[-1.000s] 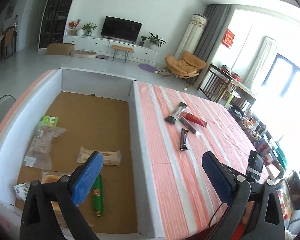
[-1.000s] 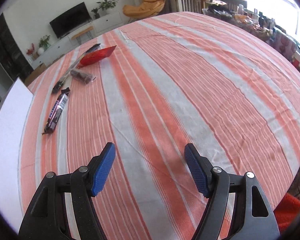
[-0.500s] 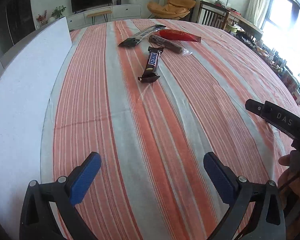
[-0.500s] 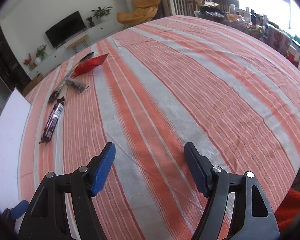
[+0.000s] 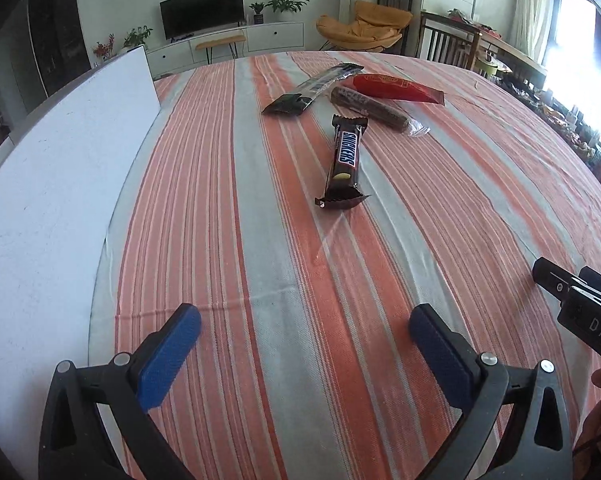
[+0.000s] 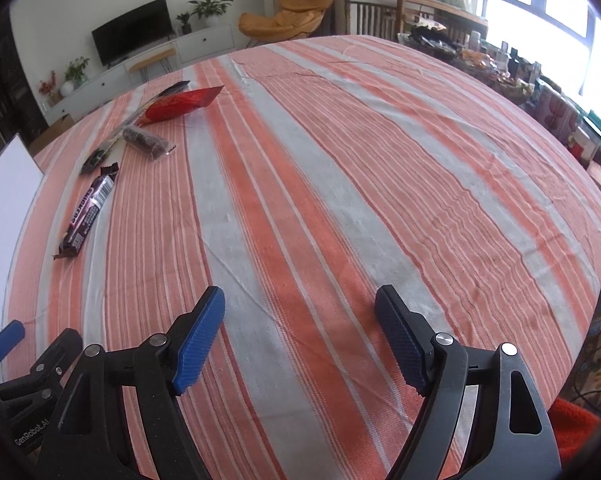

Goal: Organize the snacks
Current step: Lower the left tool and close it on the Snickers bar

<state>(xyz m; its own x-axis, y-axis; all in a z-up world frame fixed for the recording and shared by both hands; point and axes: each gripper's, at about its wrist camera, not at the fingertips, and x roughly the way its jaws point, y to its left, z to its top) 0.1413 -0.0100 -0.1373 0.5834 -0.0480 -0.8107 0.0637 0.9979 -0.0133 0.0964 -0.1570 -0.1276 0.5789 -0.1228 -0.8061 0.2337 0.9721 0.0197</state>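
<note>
Since a second earlier the left gripper (image 5: 304, 328) had swung away from the white box (image 5: 52, 184) toward the striped tablecloth (image 5: 440, 184), jaws wide and empty. Ahead lay the Snickers bar (image 5: 343, 162), with three more wrappers (image 5: 384, 96) bunched beyond — their labels too small to read. Right gripper (image 6: 300, 320) had just been opening, nothing between its pads, its body cut off at the frame edge.

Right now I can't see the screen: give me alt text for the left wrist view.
The left tool, open and empty, hangs over a striped tablecloth. Ahead lie a Snickers bar and three more snack packets; a white box wall runs along the left.
</note>
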